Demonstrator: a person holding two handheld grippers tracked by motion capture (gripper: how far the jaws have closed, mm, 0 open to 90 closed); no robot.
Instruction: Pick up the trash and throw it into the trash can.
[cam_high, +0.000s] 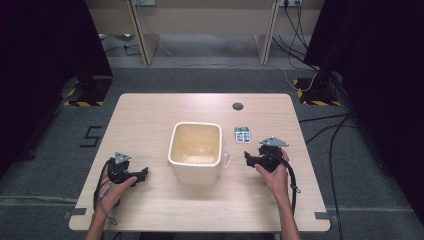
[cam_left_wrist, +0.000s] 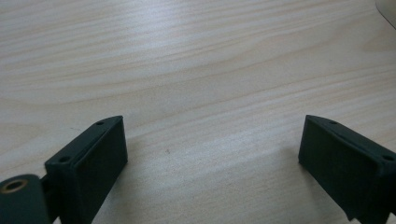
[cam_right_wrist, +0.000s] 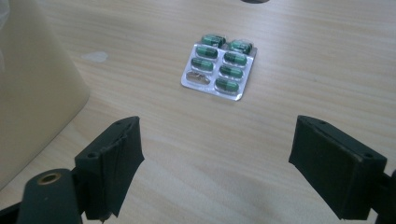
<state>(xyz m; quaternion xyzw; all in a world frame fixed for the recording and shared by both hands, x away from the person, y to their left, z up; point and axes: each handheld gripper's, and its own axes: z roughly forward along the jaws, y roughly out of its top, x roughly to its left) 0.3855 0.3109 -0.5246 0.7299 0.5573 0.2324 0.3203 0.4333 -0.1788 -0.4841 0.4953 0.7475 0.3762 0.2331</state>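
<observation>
Blister pack (cam_right_wrist: 219, 72): a silver strip of green capsules lies flat on the table, just beyond the right gripper and right of the tub; one pocket at its near left corner looks empty.
Right gripper (cam_right_wrist: 215, 161): held in the person's right hand (cam_high: 275, 175) just short of the pack, jaws spread wide with only bare wood between them, touching nothing.
Left gripper (cam_left_wrist: 212, 156): held low over bare table at the left, well apart from the pack, jaws spread, nothing between them.
Tub (cam_high: 195, 146): a cream square plastic container stands upright mid-table between the two grippers; its wall rises at the left edge of the right gripper view.
Table (cam_high: 150, 117): pale wood-grain top, with a dark round cable port (cam_high: 238, 106) near the far edge, beyond the pack.
Room: grey carpet floor, a light wooden desk frame (cam_high: 205, 25) behind, black curtains on both sides, yellow-black hazard tape at stand bases, loose cables on the floor at right.
In the way: nothing lies between the right gripper and the pack.
Hard to make out: the tub's inside looks bare but is washed out; a pale smudge on the wood near the tub cannot be identified.
</observation>
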